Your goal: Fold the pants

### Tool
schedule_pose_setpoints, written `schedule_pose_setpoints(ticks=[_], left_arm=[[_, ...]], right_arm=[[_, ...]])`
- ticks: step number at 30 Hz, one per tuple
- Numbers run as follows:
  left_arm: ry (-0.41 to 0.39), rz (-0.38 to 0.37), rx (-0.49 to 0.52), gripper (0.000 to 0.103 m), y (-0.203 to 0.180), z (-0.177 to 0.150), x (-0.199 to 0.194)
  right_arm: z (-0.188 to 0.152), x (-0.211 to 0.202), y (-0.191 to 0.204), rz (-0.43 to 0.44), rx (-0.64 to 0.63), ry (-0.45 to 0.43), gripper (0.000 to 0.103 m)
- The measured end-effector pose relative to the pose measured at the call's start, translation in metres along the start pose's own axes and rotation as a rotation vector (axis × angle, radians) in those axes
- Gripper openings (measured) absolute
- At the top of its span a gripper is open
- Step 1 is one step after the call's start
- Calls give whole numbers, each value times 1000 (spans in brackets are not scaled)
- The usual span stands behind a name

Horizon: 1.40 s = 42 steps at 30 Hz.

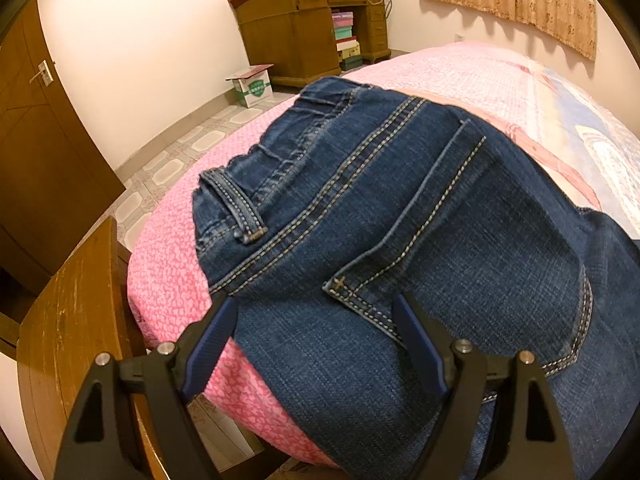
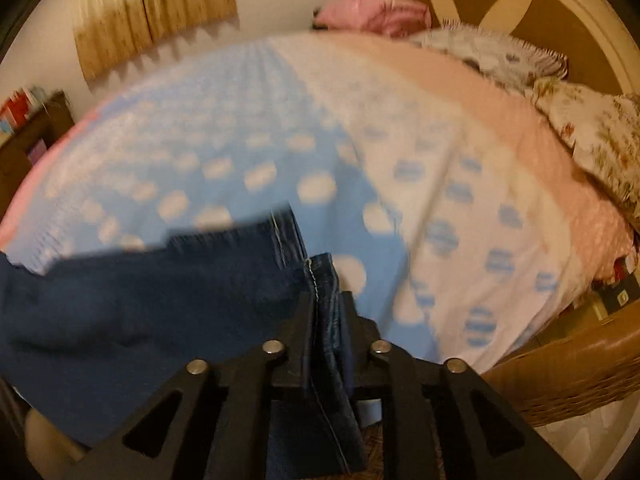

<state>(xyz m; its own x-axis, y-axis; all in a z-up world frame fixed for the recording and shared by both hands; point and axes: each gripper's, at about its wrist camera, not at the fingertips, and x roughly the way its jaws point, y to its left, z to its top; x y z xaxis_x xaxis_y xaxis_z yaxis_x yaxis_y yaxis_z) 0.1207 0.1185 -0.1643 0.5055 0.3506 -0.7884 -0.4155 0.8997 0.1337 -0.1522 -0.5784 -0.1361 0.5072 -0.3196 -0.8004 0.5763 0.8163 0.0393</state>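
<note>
Dark blue jeans (image 1: 400, 208) lie on the pink bedspread (image 1: 168, 272), waistband toward the far left, back pocket facing up. My left gripper (image 1: 316, 312) is open just above the seat of the jeans, one finger at the jeans' left edge, the other by the pocket corner. My right gripper (image 2: 326, 300) is shut on the hem of a jeans leg (image 2: 324, 280); the rest of the leg (image 2: 140, 300) stretches to the left over the blue and white dotted bedspread (image 2: 240, 140). The right wrist view is blurred.
A wooden board (image 1: 72, 320) stands at the bed's near left corner. A wooden desk (image 1: 308, 28) and a cardboard box (image 1: 252, 84) stand by the far wall. Pillows (image 2: 592, 132) and a headboard (image 2: 560, 12) lie beyond. A wicker piece (image 2: 560, 368) is at right.
</note>
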Motion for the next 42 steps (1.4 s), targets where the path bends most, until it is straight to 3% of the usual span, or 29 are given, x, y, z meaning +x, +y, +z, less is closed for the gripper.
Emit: schedule_pose_setpoints(ticks=[3, 5, 8, 9, 13, 17, 18, 20, 22, 25, 27, 28, 31, 32, 34, 38, 41, 42], left_arm=[[1, 2, -3, 85, -1, 0, 0], [2, 4, -6, 85, -1, 0, 0], [-1, 7, -7, 86, -1, 0, 0], [-1, 6, -7, 86, 0, 0, 0], [1, -5, -11, 86, 2, 0, 1], [3, -11, -13, 86, 4, 0, 3], [3, -9, -11, 86, 4, 0, 2], [2, -6, -10, 86, 4, 0, 3], [1, -5, -12, 86, 4, 0, 3], [0, 17, -12, 93, 3, -1, 3], [9, 37, -24, 98, 5, 0, 5], [17, 26, -38, 99, 9, 0, 6], [38, -10, -86, 102, 19, 0, 11], [40, -18, -96, 102, 22, -1, 11], [27, -4, -108, 101, 23, -3, 8], [-77, 28, -42, 91, 12, -6, -13], [-198, 6, 14, 91, 3, -8, -36], [-242, 7, 47, 91, -2, -8, -43]], right_arm=[[7, -14, -30, 53, 151, -39, 30], [17, -44, -51, 22, 229, -144, 34], [29, -79, -58, 16, 243, -252, 35], [34, -81, -51, 40, 209, -240, 35], [48, -42, -11, 65, 34, -31, 35], [33, 13, 11, 60, 17, 142, 34], [30, 21, 12, 44, 10, 148, 25], [32, 14, 22, -16, -72, 96, 1], [36, 0, 19, -2, -52, 54, 1], [51, -33, 5, 0, 37, -111, 1], [57, -40, -2, -112, 81, -173, 0], [59, -37, -10, -154, 98, -181, 0], [57, -27, -37, -133, 266, -139, 3], [56, -37, -34, -90, 296, -185, 4], [62, -51, 5, 123, 221, -218, 4], [78, -31, 137, 603, 21, 11, 4], [76, -11, 248, 902, -75, 163, 4], [75, -5, 279, 953, -93, 192, 4]])
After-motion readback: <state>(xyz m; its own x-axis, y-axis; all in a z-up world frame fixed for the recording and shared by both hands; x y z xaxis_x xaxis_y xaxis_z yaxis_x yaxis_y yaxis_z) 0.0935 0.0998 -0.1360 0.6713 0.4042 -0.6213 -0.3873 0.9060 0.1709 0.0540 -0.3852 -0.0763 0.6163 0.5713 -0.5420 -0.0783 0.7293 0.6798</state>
